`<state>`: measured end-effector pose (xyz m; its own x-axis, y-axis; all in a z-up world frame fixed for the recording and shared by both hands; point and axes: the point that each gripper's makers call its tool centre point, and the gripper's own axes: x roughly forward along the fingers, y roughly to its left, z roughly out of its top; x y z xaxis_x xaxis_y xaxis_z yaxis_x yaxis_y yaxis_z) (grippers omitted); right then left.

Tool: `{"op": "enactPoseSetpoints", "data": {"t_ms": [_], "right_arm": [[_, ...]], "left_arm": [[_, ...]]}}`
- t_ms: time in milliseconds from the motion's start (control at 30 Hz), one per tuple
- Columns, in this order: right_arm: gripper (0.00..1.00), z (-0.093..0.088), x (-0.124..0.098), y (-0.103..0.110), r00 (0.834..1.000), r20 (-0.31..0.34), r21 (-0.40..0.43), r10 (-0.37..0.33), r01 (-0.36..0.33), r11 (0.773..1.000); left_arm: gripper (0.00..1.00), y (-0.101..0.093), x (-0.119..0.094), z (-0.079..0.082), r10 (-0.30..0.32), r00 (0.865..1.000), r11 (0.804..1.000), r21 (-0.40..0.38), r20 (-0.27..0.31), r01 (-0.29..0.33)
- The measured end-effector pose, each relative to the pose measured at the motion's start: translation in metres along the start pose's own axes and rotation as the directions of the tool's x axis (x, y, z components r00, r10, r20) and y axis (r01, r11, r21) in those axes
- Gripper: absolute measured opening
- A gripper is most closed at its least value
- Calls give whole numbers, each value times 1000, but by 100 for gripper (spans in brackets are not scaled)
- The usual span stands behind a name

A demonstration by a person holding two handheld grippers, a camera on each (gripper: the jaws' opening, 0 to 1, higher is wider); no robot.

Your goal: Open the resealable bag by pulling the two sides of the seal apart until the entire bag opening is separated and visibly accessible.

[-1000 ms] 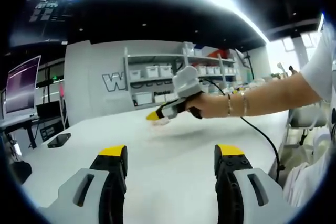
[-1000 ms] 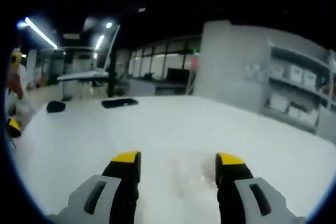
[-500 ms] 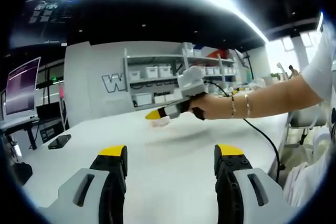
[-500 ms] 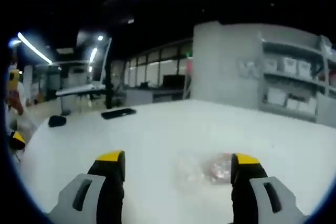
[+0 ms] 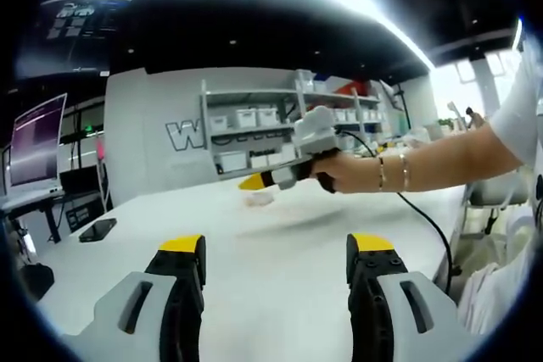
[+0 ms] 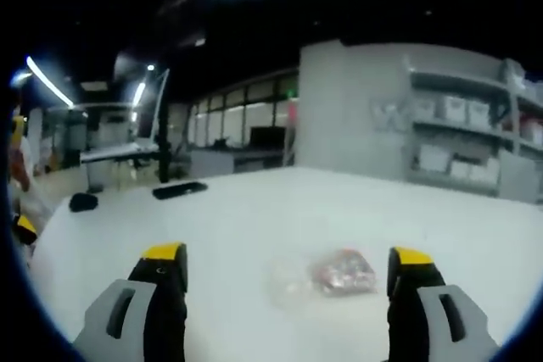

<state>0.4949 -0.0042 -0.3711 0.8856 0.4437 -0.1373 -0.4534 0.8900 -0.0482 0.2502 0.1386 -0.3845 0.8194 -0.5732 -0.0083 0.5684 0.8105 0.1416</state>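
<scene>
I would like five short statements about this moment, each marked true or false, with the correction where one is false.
1. The right tongs are open, with the resealable bag lying on the table between their tips. True.
2. The bag is pinched in the right tongs. False: the jaws stand wide apart and it lies free on the table.
3. The left tongs are open and hold nothing. True.
4. In the left gripper view, a hand holds the right tongs above the table. True.
5. The bag is empty. False: something reddish shows inside it; what it is cannot be told.
</scene>
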Motion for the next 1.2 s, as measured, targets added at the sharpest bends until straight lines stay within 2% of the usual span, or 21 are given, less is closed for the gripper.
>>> {"op": "enactPoseSetpoints", "data": {"t_ms": [367,767,1200], "right_arm": [[100,5,-21,-5,999,40,-6,-17,17,1000],[100,7,-45,-30,995,72,22,-75,74,997],[100,12,-72,-34,989,117,32,-94,91,995]], "left_arm": [[67,-2,0,1,-4,1000,1000,3,-1,4],[67,-6,3,0,-12,1000,1000,11,-10,13],[67,-10,2,0,-20,1000,1000,18,-13,20]]}}
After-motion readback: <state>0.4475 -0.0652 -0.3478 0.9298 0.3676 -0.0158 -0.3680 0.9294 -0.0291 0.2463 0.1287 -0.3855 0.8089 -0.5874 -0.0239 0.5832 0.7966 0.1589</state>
